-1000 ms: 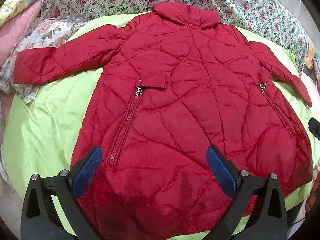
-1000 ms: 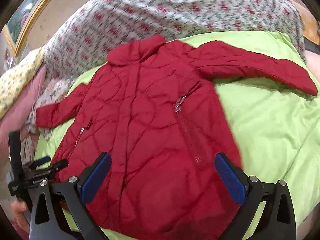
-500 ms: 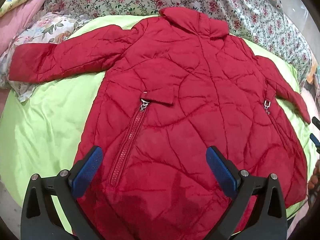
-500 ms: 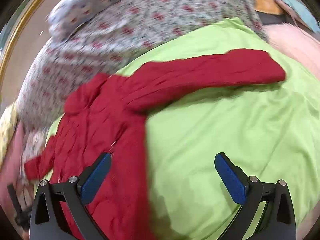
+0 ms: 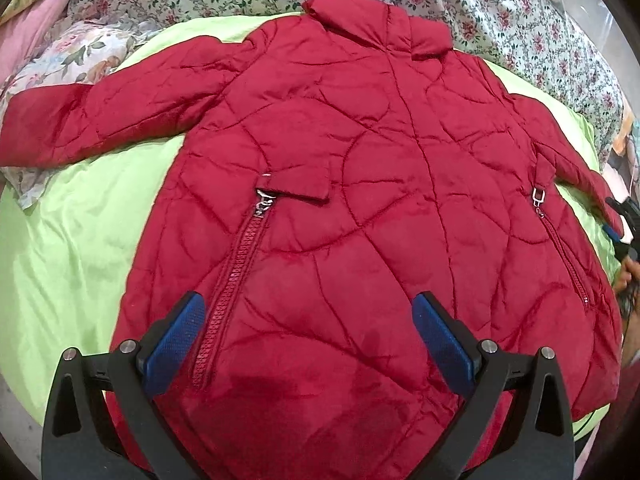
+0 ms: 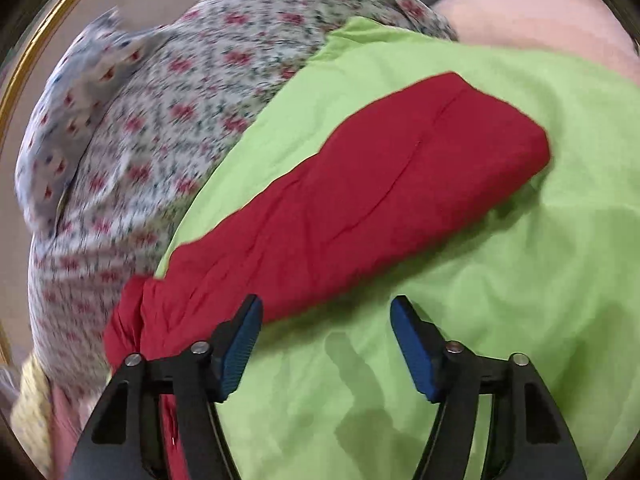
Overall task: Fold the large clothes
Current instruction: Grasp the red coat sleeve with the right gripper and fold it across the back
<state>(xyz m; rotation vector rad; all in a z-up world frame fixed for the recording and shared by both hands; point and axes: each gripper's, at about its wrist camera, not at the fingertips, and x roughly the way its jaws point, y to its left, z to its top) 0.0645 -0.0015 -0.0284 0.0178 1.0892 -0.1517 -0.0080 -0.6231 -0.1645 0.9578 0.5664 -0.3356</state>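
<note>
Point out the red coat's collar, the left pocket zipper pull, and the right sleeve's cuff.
Collar [image 5: 380, 24], left wrist view, on its folded-over fabric.
Zipper pull [image 5: 263, 205], left wrist view, on the metal tab.
Sleeve cuff [image 6: 516, 136], right wrist view, near the sleeve's end.

The red coat [image 5: 360, 208] lies flat, sleeves spread, on the green sheet [image 5: 72, 248]. The left gripper [image 5: 308, 344] hovers above the coat hem, jaws wide apart, gripping nothing.

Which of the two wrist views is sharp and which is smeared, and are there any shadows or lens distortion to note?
Left wrist view: sharp, the red jacket bulged by the fisheye, dark vignette in the corners. Right wrist view: motion-smeared, worst on the floral fabric, softer on the jacket's sleeve; a finger-shaped shadow falls on the green sheet.
</note>
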